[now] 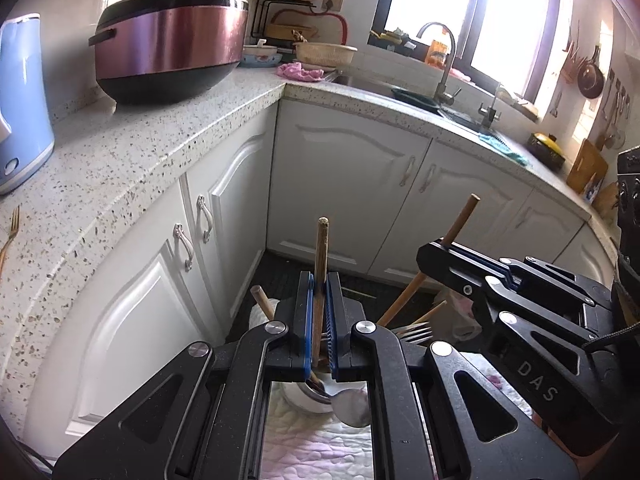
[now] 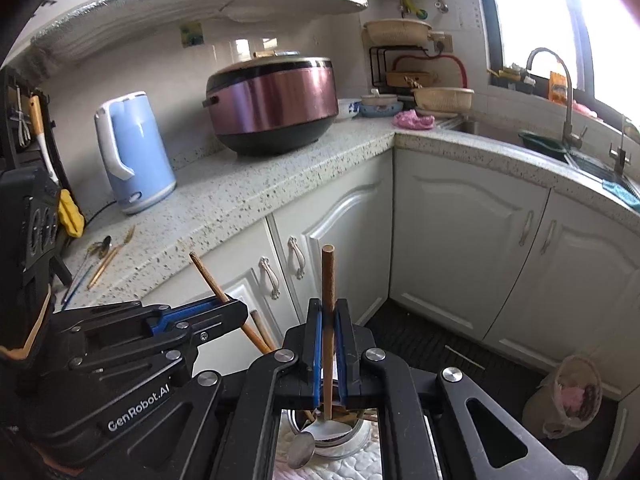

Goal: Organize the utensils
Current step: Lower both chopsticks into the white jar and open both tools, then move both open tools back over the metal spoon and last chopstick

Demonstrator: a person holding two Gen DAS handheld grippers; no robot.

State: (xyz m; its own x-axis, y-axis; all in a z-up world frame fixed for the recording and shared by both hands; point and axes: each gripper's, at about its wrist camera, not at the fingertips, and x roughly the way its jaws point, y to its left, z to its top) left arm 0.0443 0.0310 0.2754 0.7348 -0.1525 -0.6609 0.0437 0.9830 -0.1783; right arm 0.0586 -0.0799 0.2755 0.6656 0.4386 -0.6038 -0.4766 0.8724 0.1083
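My left gripper point(image 1: 319, 282) is shut on an upright wooden utensil handle point(image 1: 321, 248). Below it stands a white cup point(image 1: 306, 402) on a quilted cloth, with a metal spoon bowl point(image 1: 352, 408) at its mouth. More wooden handles point(image 1: 262, 300) and a fork point(image 1: 414, 330) stick out of the cup. My right gripper point(image 2: 328, 310) is shut on another wooden handle point(image 2: 328, 276), directly over the same cup point(image 2: 352, 440), where a spoon point(image 2: 302, 448) leans out. Each gripper shows in the other's view, the right gripper point(image 1: 434, 254) and the left gripper point(image 2: 236, 306), close together.
A speckled counter point(image 2: 248, 200) carries a blue kettle point(image 2: 132, 152), a purple rice cooker point(image 2: 276, 104) and several loose utensils point(image 2: 106, 254); a gold fork point(image 1: 14, 224) lies near its edge. White cabinet doors point(image 1: 352, 184), a sink point(image 1: 420, 96) and a floor bin bag point(image 2: 568, 396) surround the spot.
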